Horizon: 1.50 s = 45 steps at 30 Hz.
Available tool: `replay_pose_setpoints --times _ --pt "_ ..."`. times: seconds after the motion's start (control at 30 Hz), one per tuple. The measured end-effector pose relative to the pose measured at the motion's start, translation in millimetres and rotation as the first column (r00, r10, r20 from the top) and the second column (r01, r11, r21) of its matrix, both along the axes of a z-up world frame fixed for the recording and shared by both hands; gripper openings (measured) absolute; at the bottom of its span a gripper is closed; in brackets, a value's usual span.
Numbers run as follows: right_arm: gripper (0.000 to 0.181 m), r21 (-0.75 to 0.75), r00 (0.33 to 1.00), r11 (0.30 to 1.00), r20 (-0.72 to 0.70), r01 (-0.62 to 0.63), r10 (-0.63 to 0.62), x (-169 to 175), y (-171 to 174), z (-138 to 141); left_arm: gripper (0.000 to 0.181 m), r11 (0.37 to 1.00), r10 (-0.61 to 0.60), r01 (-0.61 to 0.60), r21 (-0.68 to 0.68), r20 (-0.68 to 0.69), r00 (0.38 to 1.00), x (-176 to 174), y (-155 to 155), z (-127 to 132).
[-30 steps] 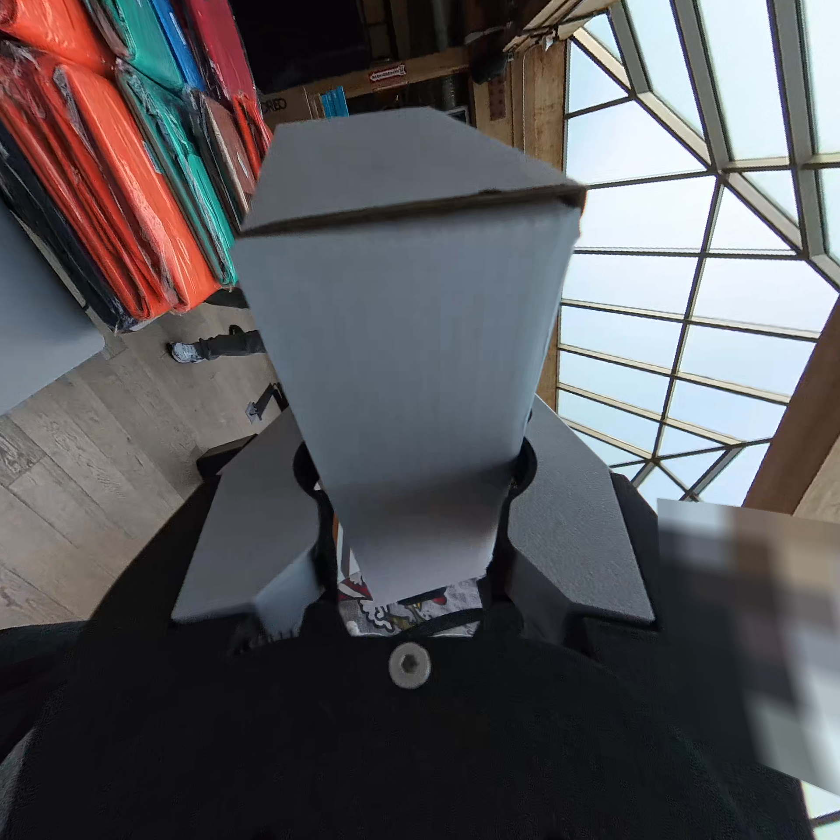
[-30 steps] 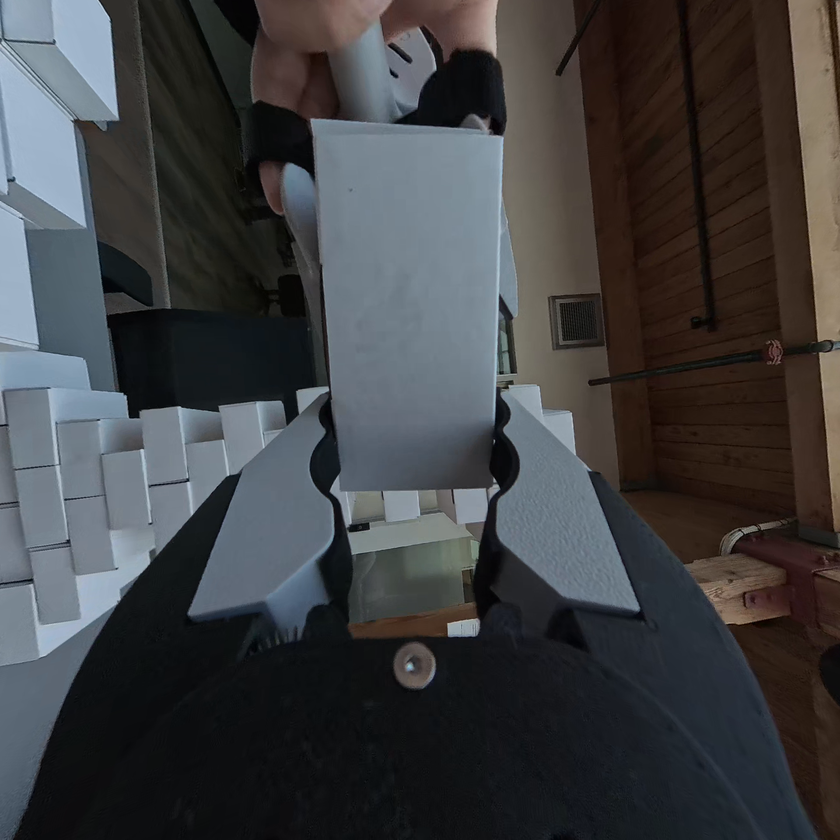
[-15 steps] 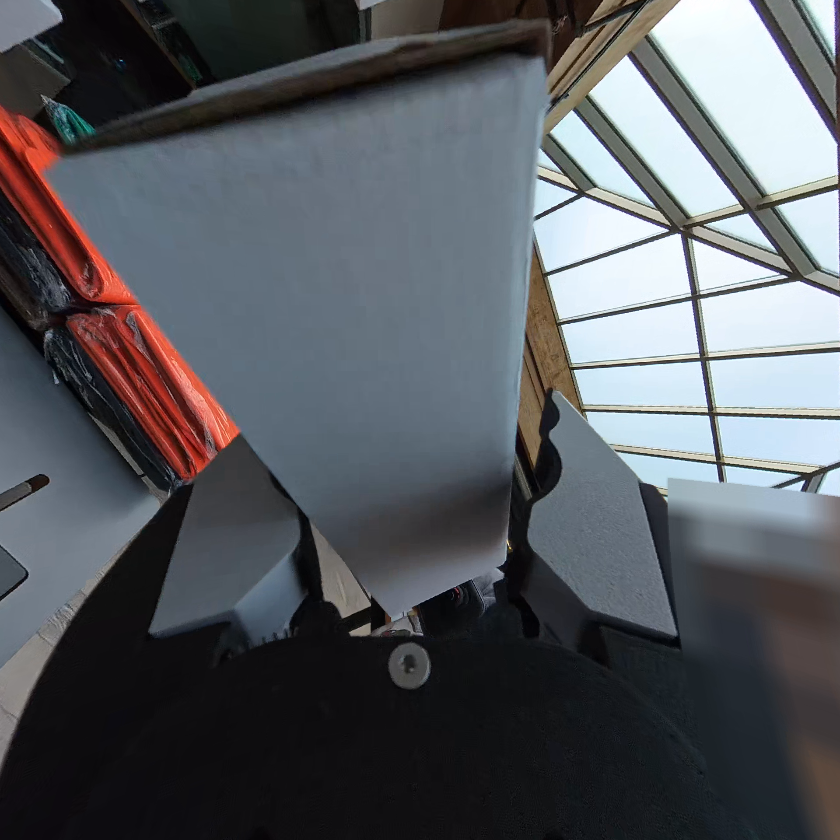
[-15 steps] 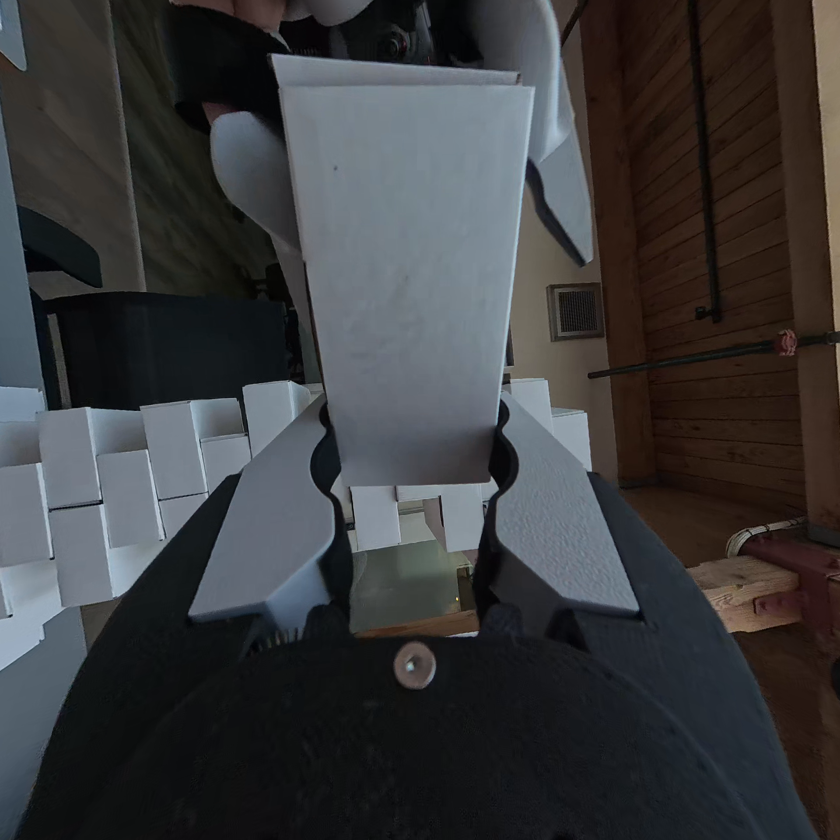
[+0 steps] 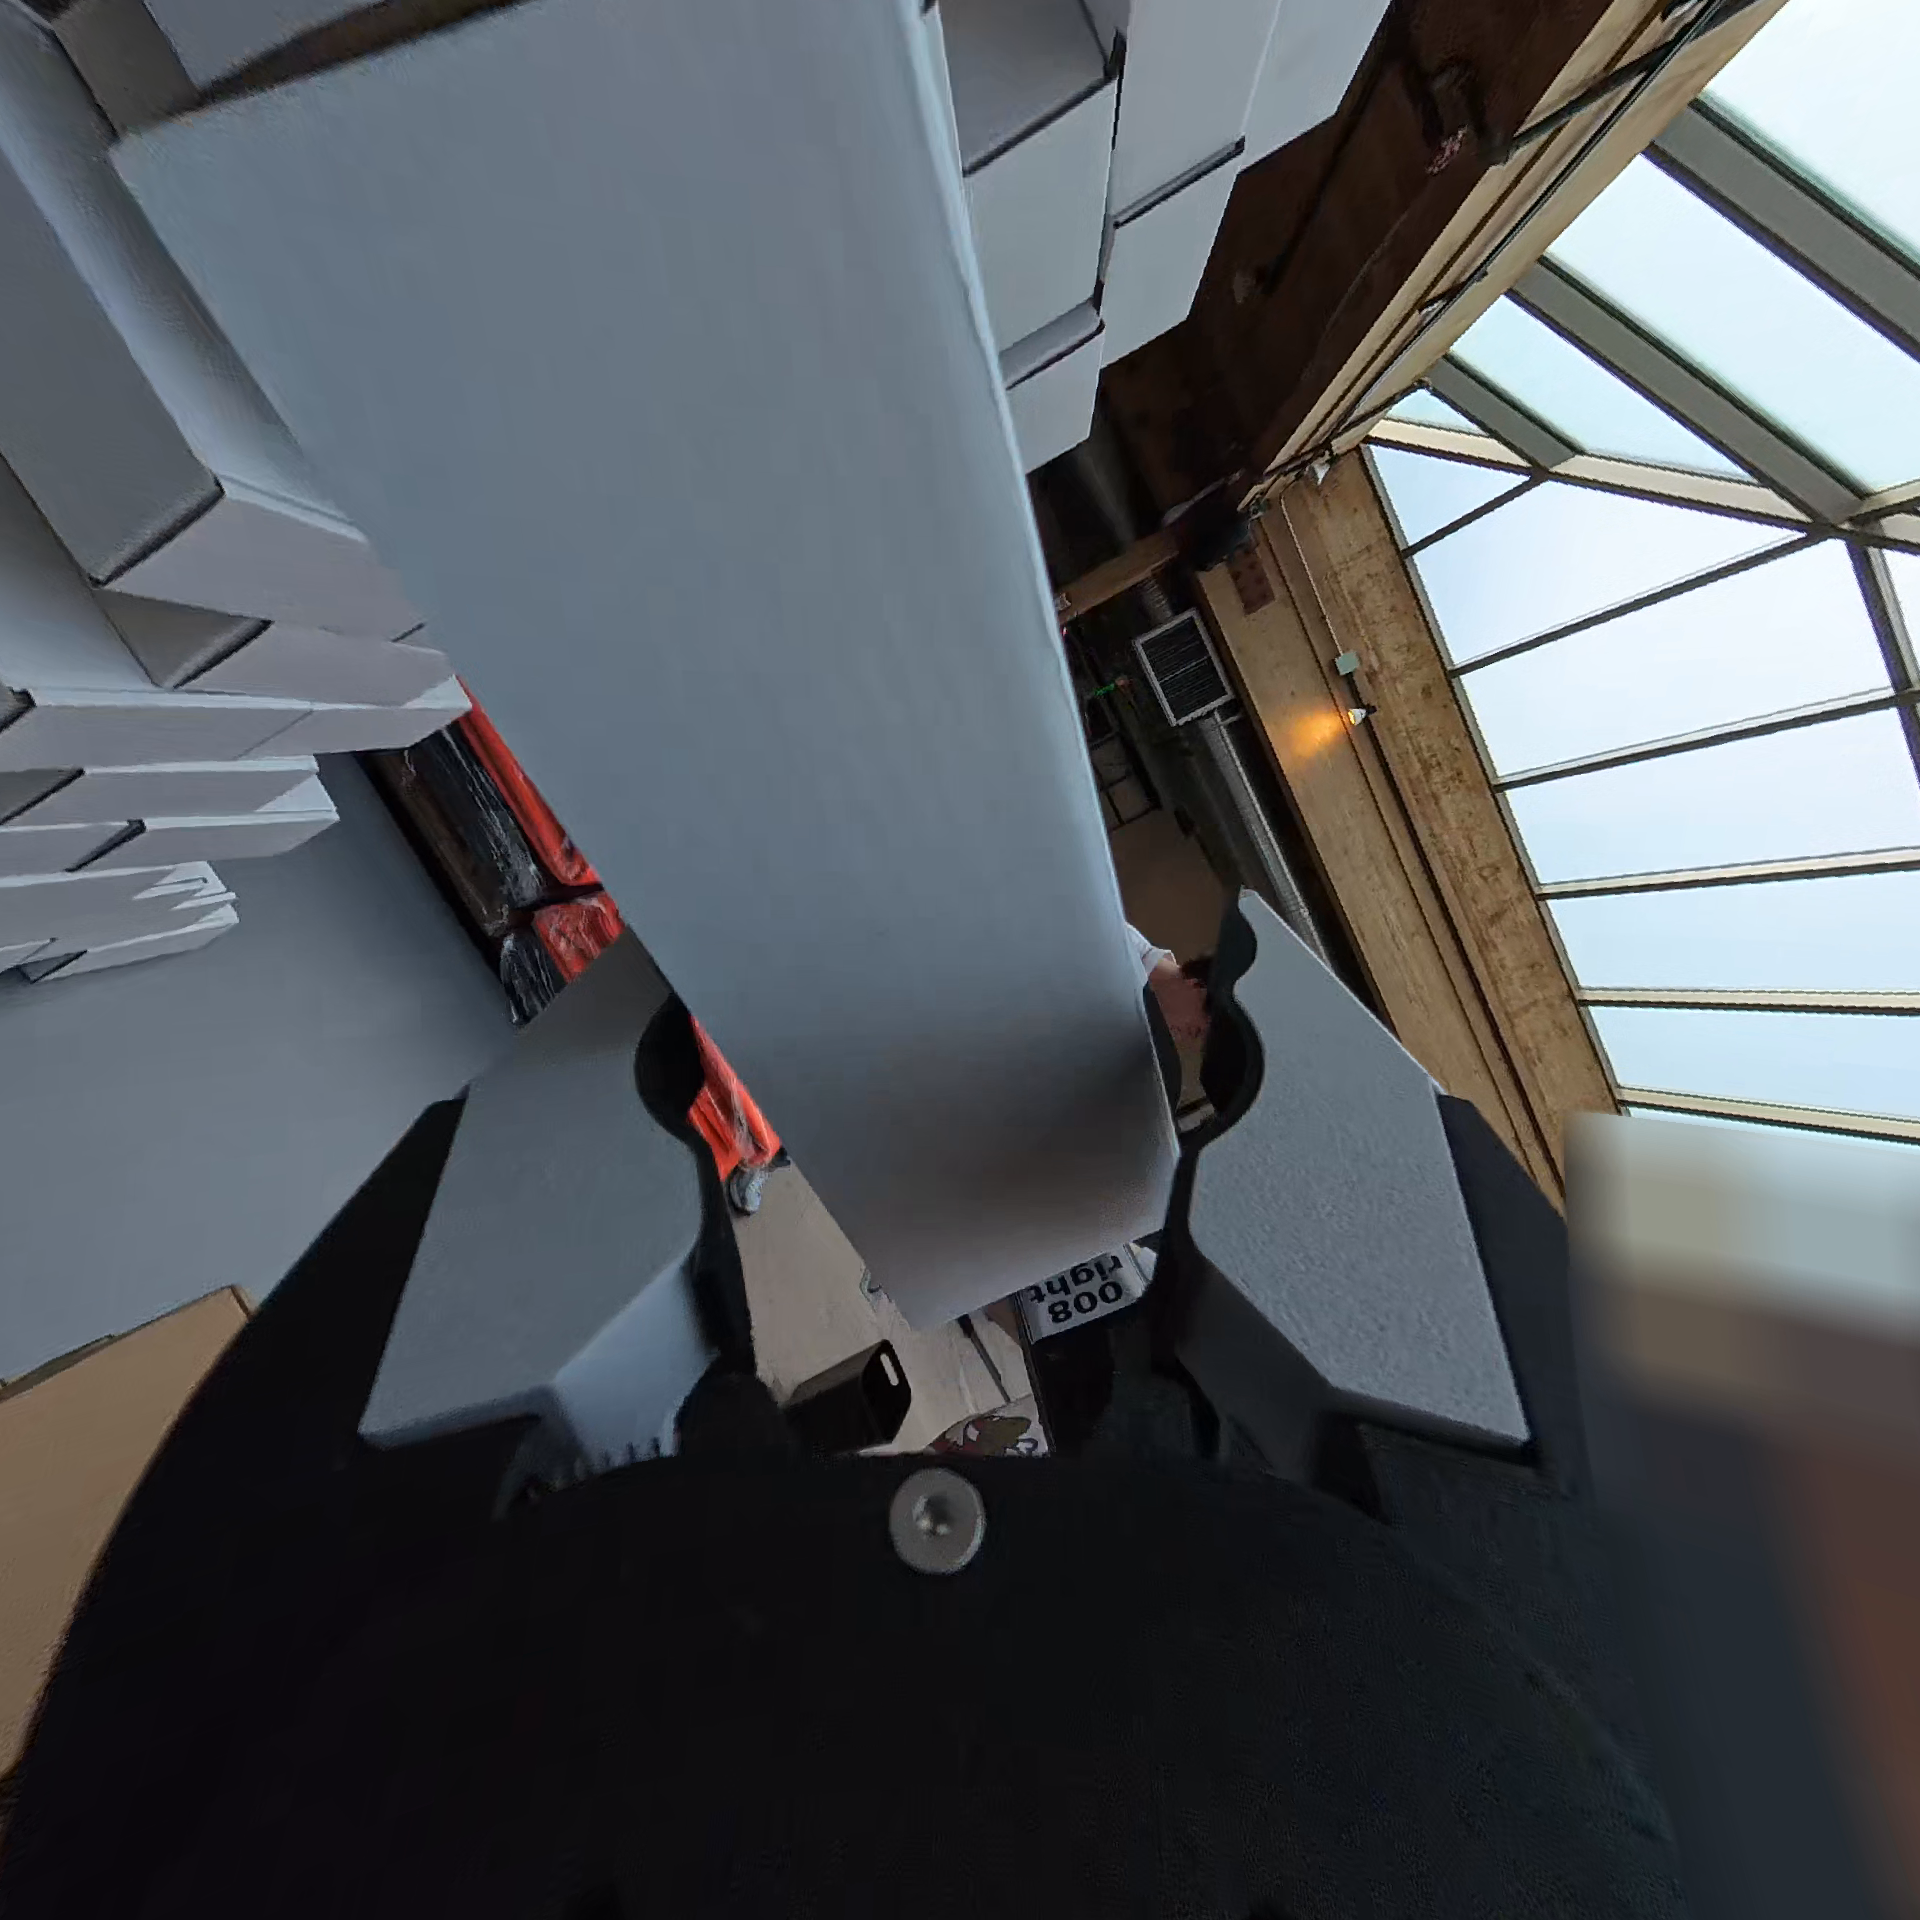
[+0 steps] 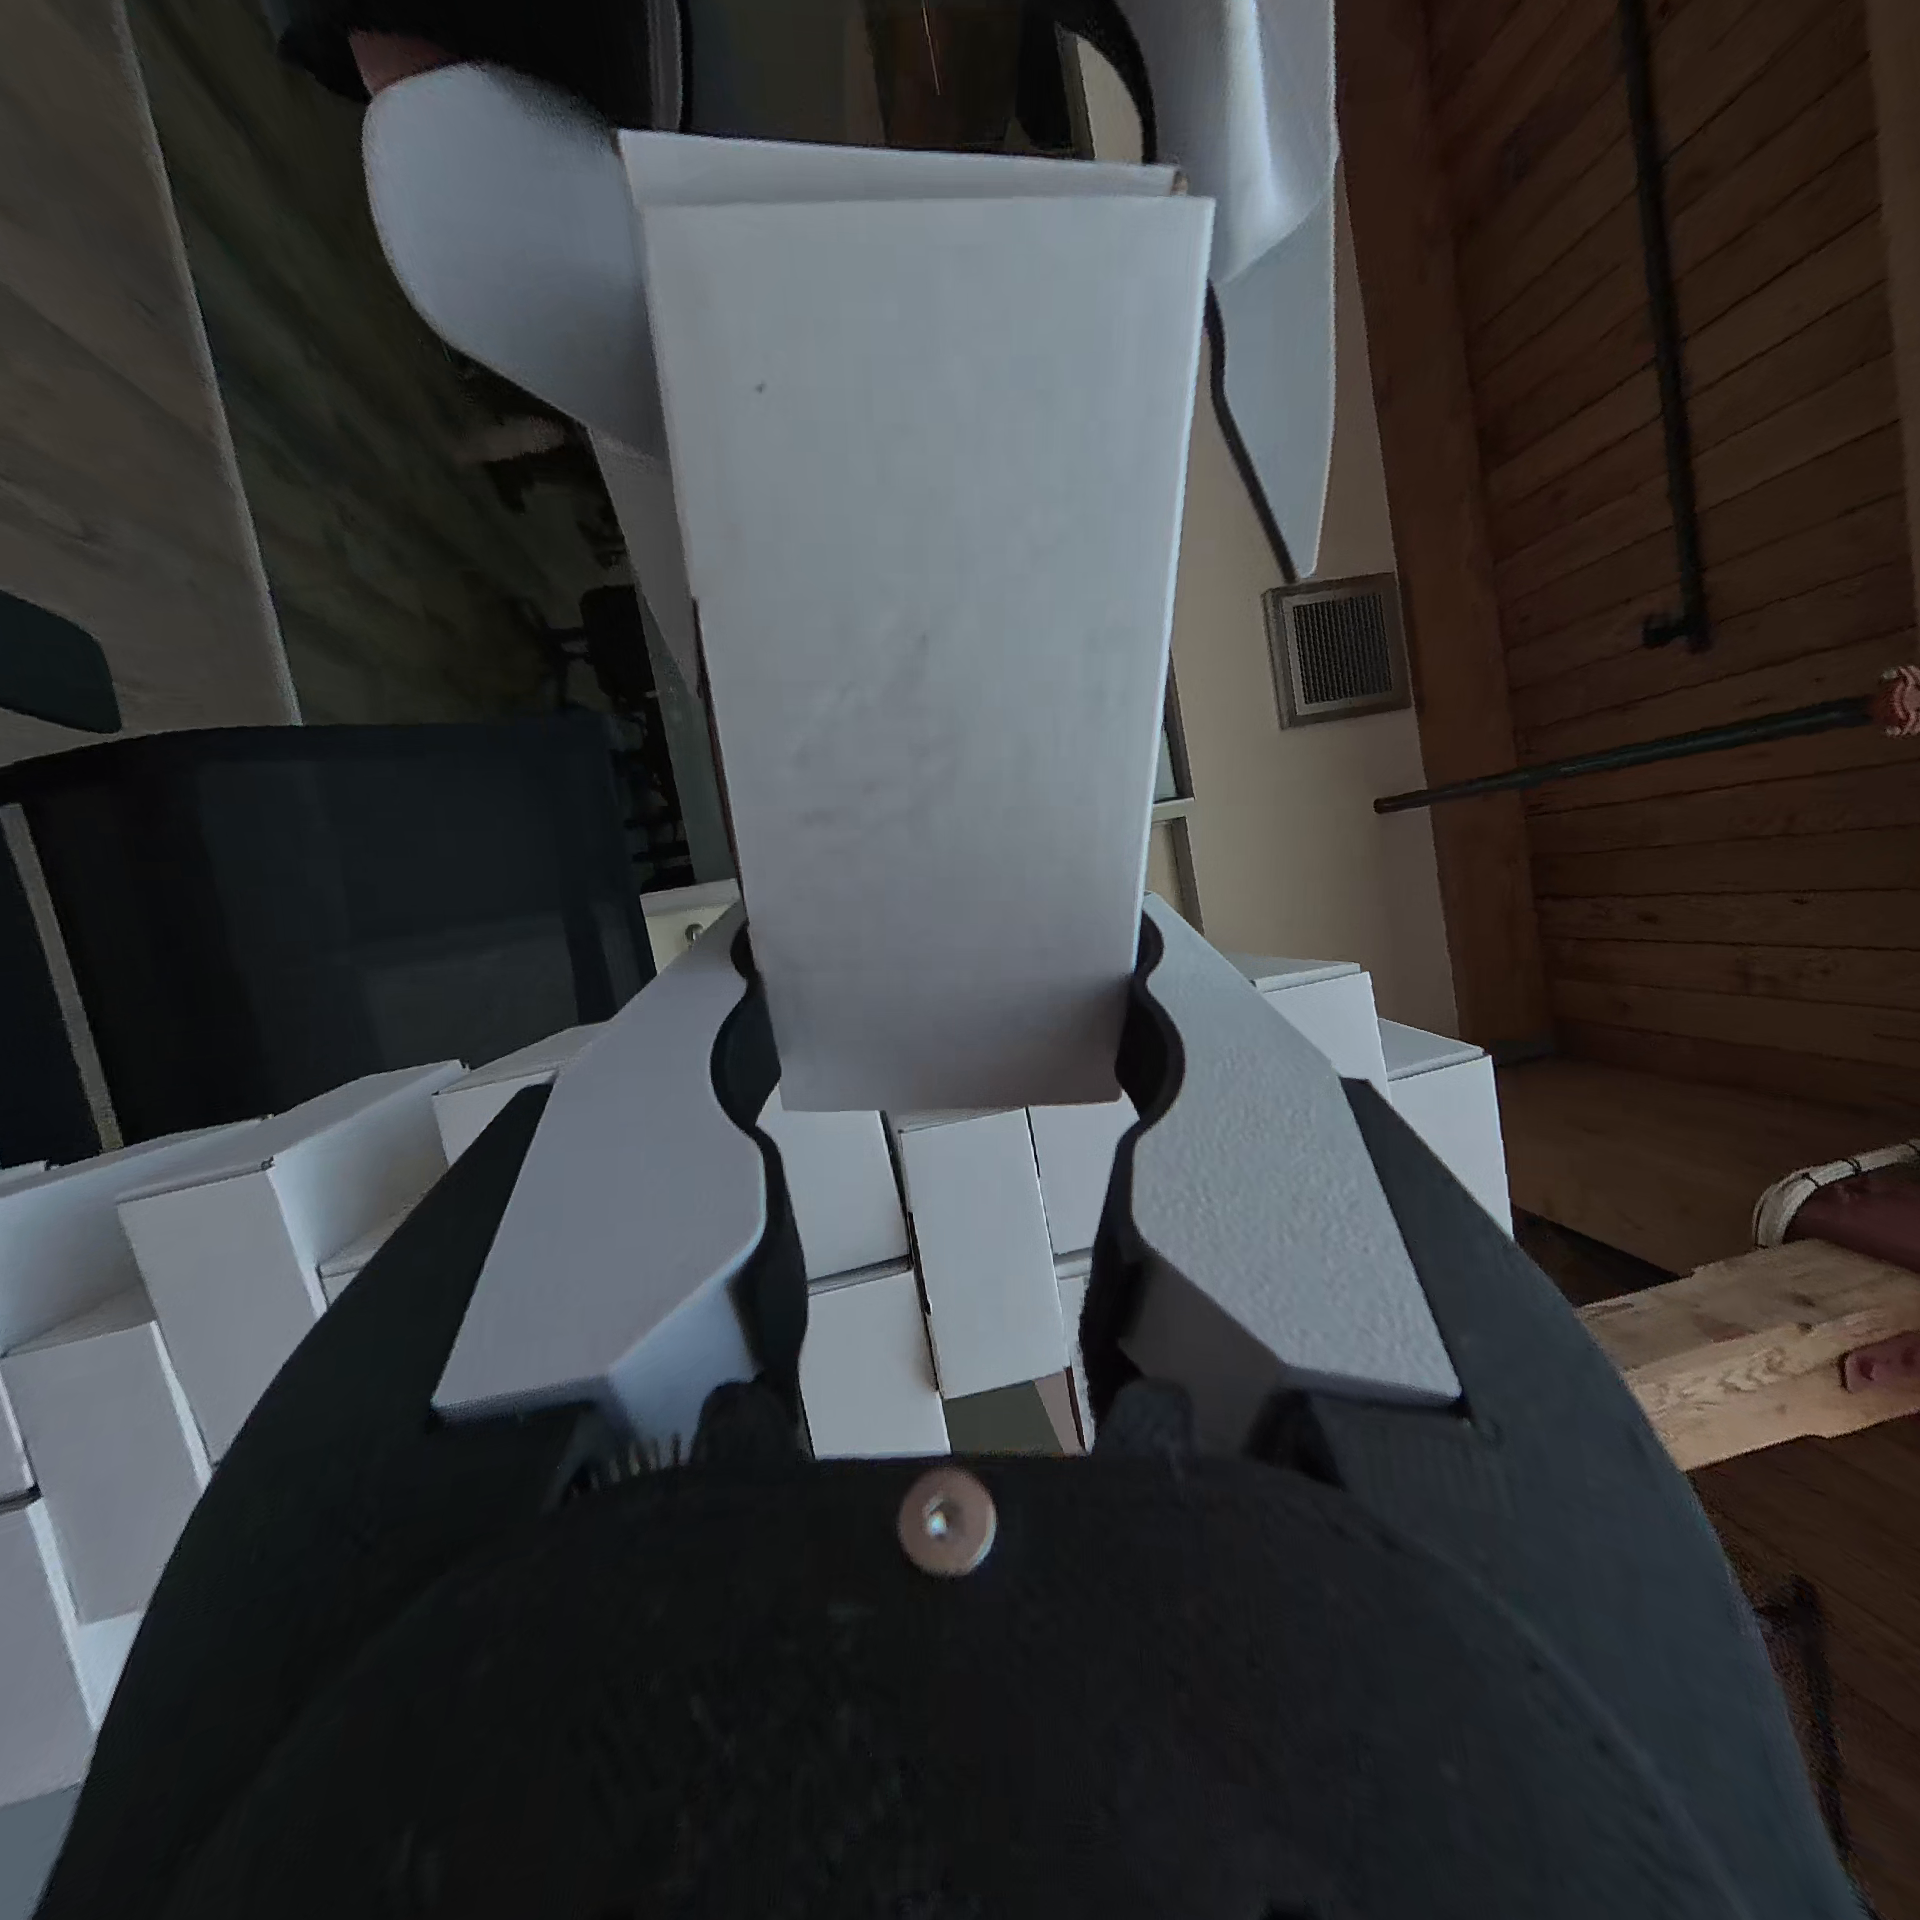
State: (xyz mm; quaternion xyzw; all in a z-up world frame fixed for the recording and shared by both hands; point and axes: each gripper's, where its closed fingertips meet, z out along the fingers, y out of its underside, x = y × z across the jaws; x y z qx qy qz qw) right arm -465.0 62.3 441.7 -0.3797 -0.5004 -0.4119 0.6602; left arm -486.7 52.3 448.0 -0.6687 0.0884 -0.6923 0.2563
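A long white cardboard box is clamped at its near end between the jaws of my right gripper. The same box runs through my left gripper at its other end. The left jaws stand apart: the box rests near the right finger, and a gap shows beside the left finger. In the right wrist view the left gripper's white fingers spread wider than the box's far end. A hand shows behind them at the top.
Stacks of small white boxes lie just below and ahead of the right gripper; more show in the left wrist view. Orange wrapped bundles, a skylight, a wooden wall, a timber beam and a dark bin surround them.
My left gripper has opened from its grip on the box and swung round, so stacked white boxes now show. My right gripper keeps its hold and has come closer to the stacked boxes.
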Motion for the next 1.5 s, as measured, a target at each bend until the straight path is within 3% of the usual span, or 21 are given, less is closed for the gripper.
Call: replay_pose_setpoints --times 0.07,0.1,0.3,0.37,0.43,0.53,0.63,0.77,0.87,1.03,1.2,1.5 --pt "0.065 0.007 1.0 1.0 -0.007 -0.025 0.025 -1 6 5 0.09 1.0 0.024 -0.024 0.012 0.017 1.0 -3 8 4" --pt "0.065 0.013 0.999 0.999 -0.002 -0.036 0.036 -1 8 6 0.077 0.999 0.029 -0.03 0.015 0.031 0.999 -3 11 6" --pt "0.066 0.0 0.987 0.987 0.027 -0.161 0.161 -3 13 4 0.075 0.998 -0.035 0.037 -0.041 0.051 0.998 2 25 4" --pt "0.093 -0.075 0.982 0.981 -0.071 -0.181 0.176 6 13 5 0.074 0.999 -0.026 0.027 -0.031 0.022 0.999 0 31 3" --pt "0.098 -0.21 0.973 0.958 -0.171 -0.193 0.158 27 7 -4 0.074 1.0 -0.014 0.014 -0.018 0.018 1.0 -3 37 8" --pt "0.095 -0.385 0.912 0.865 -0.371 -0.321 0.174 75 -18 -15 0.074 0.999 -0.036 0.039 -0.026 0.118 0.992 -11 48 29" --pt "0.091 -0.403 0.857 0.827 -0.488 -0.392 0.168 140 -30 4 0.074 0.996 -0.063 0.072 -0.062 0.131 0.989 -12 77 45" --pt "0.087 -0.357 0.816 0.872 -0.573 -0.335 0.079 227 -20 44 0.073 0.986 -0.108 0.131 -0.099 0.21 0.972 -10 128 83" --pt "0.087 -0.361 0.782 0.883 -0.623 -0.301 0.013 262 -17 58 0.073 0.987 -0.108 0.129 -0.099 0.194 0.975 -2 161 102" --pt "0.086 -0.332 0.792 0.92 -0.61 -0.21 -0.039 287 -13 80 0.073 0.974 -0.138 0.17 -0.149 0.201 0.97 19 192 122" --pt "0.086 -0.346 0.764 0.915 -0.642 -0.207 -0.069 301 -1 92 0.073 0.969 -0.156 0.187 -0.162 0.187 0.97 38 211 131" --pt "0.086 -0.367 0.724 0.909 -0.68 -0.2 -0.115 323 10 88 0.073 0.956 -0.183 0.221 -0.194 0.195 0.964 57 228 121"
